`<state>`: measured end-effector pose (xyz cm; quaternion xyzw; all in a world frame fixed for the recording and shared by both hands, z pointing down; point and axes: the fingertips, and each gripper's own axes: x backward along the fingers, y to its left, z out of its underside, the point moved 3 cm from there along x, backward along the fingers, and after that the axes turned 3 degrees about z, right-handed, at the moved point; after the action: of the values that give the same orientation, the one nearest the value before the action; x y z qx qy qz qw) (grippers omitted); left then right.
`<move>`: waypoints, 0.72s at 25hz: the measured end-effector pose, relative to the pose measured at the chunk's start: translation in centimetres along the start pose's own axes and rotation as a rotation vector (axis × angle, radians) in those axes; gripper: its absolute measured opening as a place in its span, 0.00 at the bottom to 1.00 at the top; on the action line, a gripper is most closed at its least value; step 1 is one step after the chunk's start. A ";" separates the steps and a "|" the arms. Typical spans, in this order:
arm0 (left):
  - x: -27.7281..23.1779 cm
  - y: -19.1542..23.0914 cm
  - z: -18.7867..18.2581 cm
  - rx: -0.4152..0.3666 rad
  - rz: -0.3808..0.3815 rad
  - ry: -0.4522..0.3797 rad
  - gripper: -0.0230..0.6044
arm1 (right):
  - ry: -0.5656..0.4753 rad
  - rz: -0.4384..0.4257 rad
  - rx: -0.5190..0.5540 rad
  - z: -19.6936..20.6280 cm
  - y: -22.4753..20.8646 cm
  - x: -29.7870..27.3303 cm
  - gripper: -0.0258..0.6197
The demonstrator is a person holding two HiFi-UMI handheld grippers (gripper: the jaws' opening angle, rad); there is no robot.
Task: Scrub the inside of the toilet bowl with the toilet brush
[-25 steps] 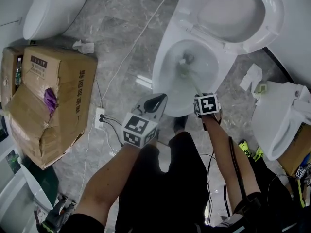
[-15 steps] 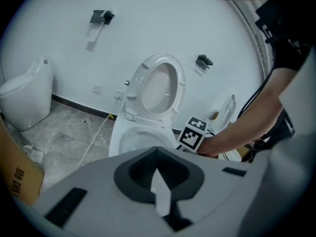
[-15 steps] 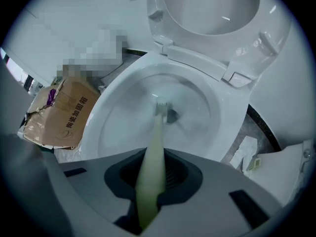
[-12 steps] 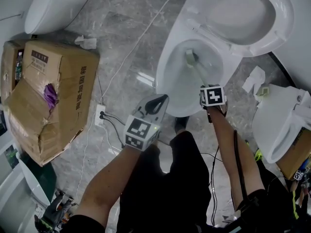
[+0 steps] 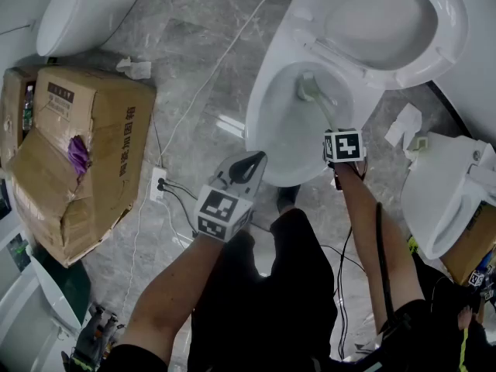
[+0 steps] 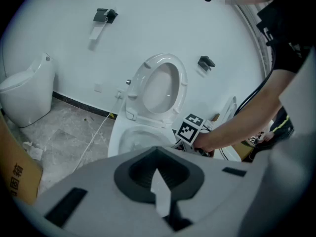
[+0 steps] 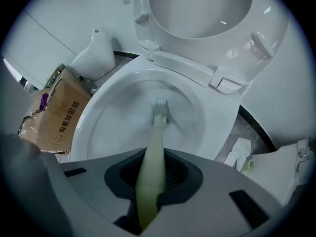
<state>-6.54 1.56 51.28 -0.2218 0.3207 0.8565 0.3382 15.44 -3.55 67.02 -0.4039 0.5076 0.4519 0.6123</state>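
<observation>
The white toilet bowl (image 5: pixel 271 142) stands open, its lid (image 5: pixel 395 22) tipped back. My right gripper (image 5: pixel 336 127) hangs over the bowl's near right rim, shut on the pale green toilet brush (image 5: pixel 319 101). The brush's head (image 5: pixel 307 87) rests on the far inner wall of the bowl. In the right gripper view the brush (image 7: pixel 154 142) runs out from my right gripper (image 7: pixel 150 184) down into the bowl (image 7: pixel 98 117). My left gripper (image 5: pixel 248 163) is held in front of the bowl, shut with nothing in it. The left gripper view looks past my left gripper (image 6: pixel 159 181) at the bowl (image 6: pixel 123 132).
A torn cardboard box (image 5: pixel 85 153) lies at the left. A second toilet (image 5: pixel 77 14) stands at the top left and a third (image 5: pixel 442 200) at the right. A power strip (image 5: pixel 160 184) with a white cable lies on the marble floor. Paper scraps (image 5: pixel 403 122) lie beside the bowl.
The brush head has slid from the bowl's middle toward its far wall. My right gripper has moved up and to the right with it. My left gripper has stayed put.
</observation>
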 end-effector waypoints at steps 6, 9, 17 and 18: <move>0.2 -1.2 -0.9 -0.080 0.022 -0.003 0.05 | 0.021 0.026 -0.025 1.2 -1.2 0.7 0.13; 0.3 -1.3 -1.0 -0.067 0.018 -0.014 0.05 | 0.027 0.032 -0.033 2.0 -1.5 0.8 0.13; 1.5 -2.3 0.0 -0.074 0.026 -0.006 0.05 | 0.036 0.024 -0.065 4.2 -0.9 1.2 0.13; 1.8 -2.4 0.1 -0.076 0.026 -0.006 0.05 | 0.036 0.023 -0.068 4.4 -0.6 1.4 0.13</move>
<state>-6.05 3.81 49.29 -0.2276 0.2898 0.8731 0.3193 17.31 0.72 66.36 -0.4266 0.5076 0.4685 0.5839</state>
